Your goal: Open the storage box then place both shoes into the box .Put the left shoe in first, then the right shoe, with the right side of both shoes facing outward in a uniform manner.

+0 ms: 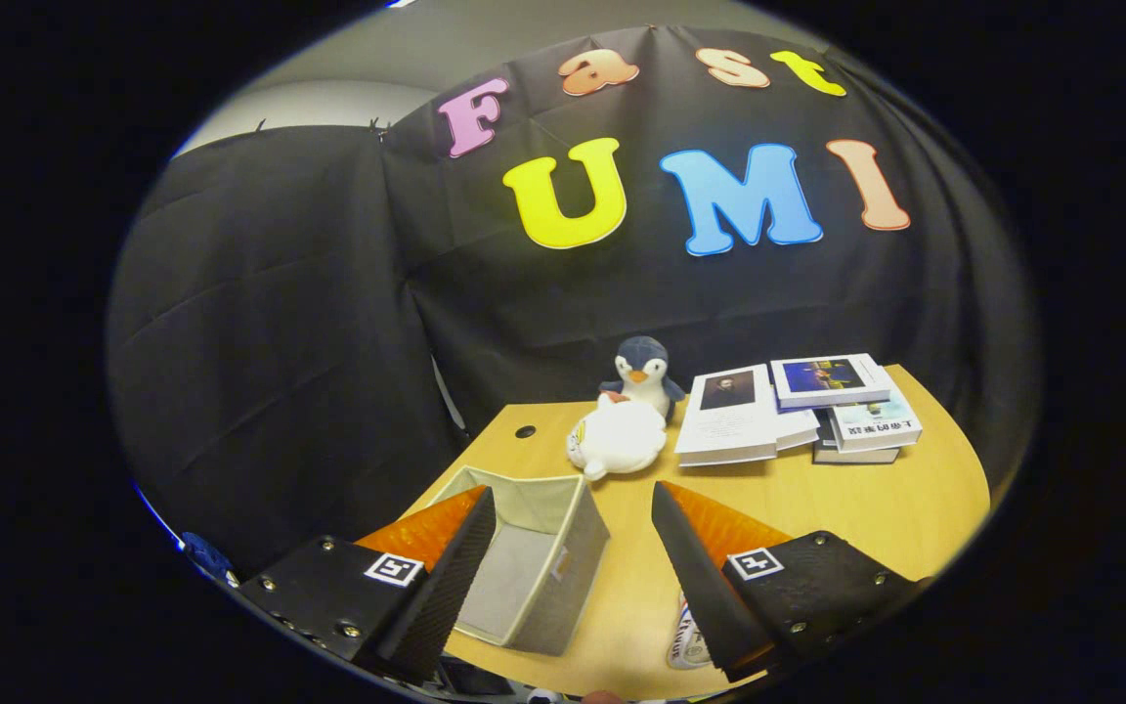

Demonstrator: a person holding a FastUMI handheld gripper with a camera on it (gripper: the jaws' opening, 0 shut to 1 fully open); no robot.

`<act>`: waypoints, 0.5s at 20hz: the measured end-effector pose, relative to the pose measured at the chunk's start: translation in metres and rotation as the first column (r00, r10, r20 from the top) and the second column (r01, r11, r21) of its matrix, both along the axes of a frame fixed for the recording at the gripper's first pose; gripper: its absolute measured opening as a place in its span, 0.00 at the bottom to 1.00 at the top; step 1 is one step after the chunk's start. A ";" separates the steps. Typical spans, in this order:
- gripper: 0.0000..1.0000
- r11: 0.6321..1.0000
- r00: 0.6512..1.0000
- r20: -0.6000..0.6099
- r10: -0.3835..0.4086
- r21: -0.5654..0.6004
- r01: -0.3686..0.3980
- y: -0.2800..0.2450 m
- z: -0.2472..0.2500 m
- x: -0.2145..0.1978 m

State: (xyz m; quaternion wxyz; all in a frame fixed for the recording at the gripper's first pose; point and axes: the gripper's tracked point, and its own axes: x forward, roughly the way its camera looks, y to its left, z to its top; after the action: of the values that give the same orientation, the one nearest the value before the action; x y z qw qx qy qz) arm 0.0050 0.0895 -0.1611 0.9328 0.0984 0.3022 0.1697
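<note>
My gripper [573,548] hangs spread wide, holding nothing. Between the fingers sits the storage box [539,567], already open and empty; it looks like soft fabric (light, likely to slide), so I'd pinch a wall rim. Beyond lie plush toys [622,430] and books [798,411].

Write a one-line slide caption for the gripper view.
Open gripper above wooden table, empty fabric storage box between its fingers, plush toys and books beyond.

The gripper [573,508] hangs above a wooden table [876,508] with its fingers spread wide and holding nothing. The open grey fabric storage box [548,562] sits between and just below them. Beyond lie a white plush toy [617,438], a penguin plush [643,372] and stacked books [798,406].
</note>
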 end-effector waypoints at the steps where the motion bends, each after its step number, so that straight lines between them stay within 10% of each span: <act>1: 0.97 1.000 1.000 -0.009 -0.012 -0.010 0.012 -0.011 -0.006 0.001; 10: 0.98 0.992 0.986 -0.131 -0.098 -0.097 0.086 -0.083 -0.086 -0.004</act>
State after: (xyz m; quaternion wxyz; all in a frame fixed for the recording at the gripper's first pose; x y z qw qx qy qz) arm 0.0014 0.0064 -0.2469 0.9204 0.0810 0.3676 0.1054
